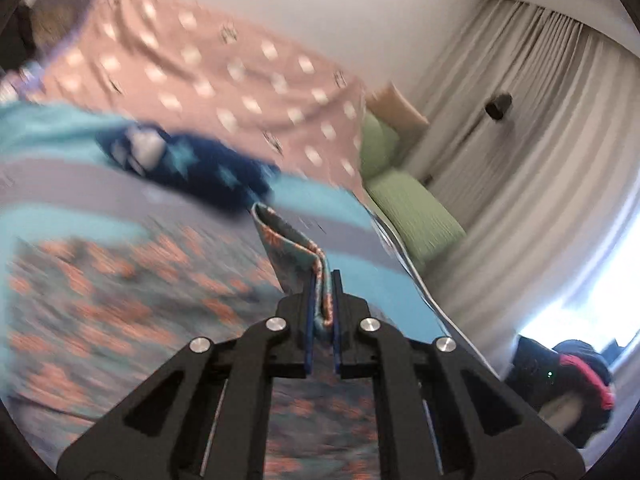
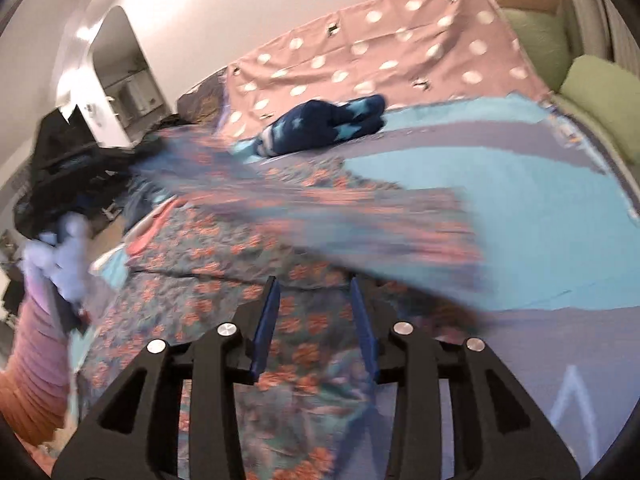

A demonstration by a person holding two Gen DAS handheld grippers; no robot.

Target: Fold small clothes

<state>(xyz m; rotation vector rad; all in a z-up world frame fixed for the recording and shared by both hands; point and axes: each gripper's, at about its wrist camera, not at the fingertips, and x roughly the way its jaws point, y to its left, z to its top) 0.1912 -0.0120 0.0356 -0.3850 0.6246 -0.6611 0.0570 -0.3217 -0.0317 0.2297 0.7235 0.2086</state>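
Observation:
A teal garment with orange flowers (image 2: 256,264) lies spread on the bed, blurred by motion. My left gripper (image 1: 322,280) is shut on a folded edge of that flowered garment (image 1: 292,252) and holds it lifted above the bed. My right gripper (image 2: 314,284) is open and empty, just above the flowered garment; part of the cloth sweeps across in front of it. A dark blue garment with light stars (image 2: 324,124) lies bunched further back on the bed, and also shows in the left wrist view (image 1: 192,160).
The bed has a blue and grey cover (image 2: 520,208) and a pink dotted sheet (image 2: 380,52). Green cushions (image 2: 600,92) lie at the right side. A pile of dark clothes (image 2: 68,168) sits at the left. Curtains (image 1: 520,140) hang beside the bed.

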